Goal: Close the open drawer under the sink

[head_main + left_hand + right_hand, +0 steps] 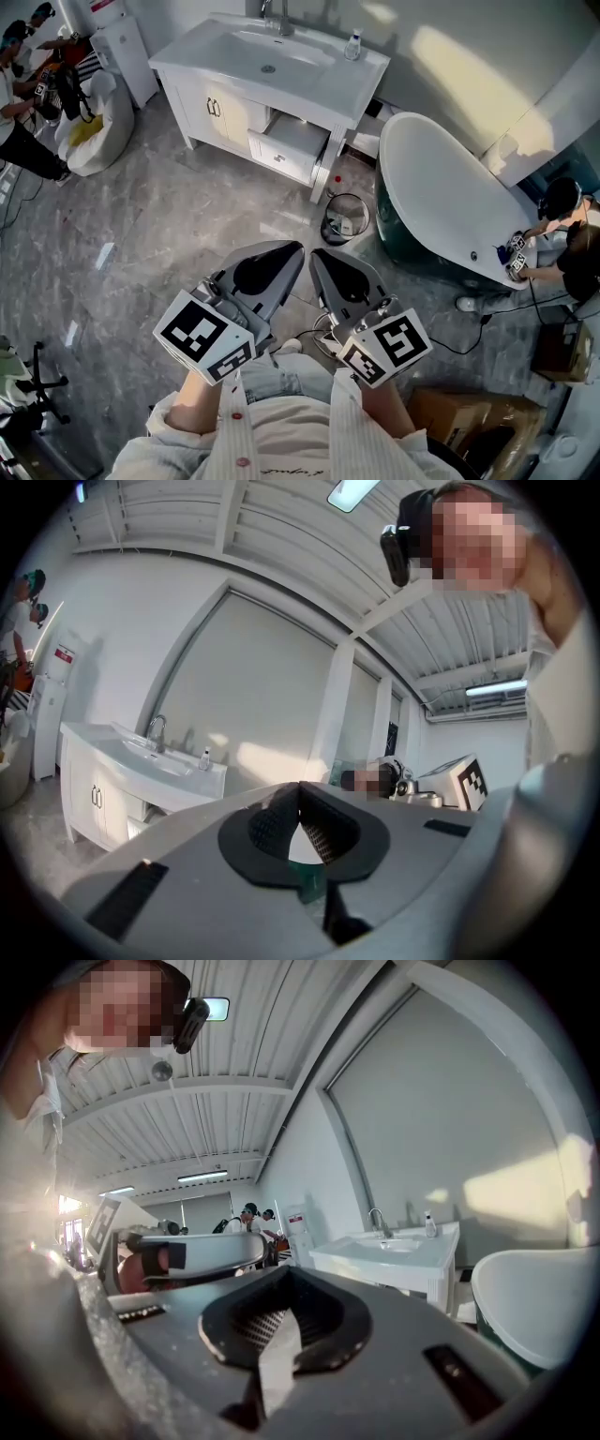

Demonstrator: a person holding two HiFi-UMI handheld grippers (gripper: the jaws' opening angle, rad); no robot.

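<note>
Left hand-held gripper [300, 797] — jaws tip to tip, nothing between them
White sink [131, 758] at left, carrying a tap [157, 731] and a small bottle [204, 758] — a marker cube [471, 778] shows at right, a ceiling light [352, 491] overhead.

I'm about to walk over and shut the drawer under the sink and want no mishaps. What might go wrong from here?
The bin stands on the floor just right of the drawer, on the way in; a foot may catch it. The bottle stands on the counter above; a hard shove might topple it. The left claw and right claw are shut and far off; a push at one corner may skew the drawer.
</note>
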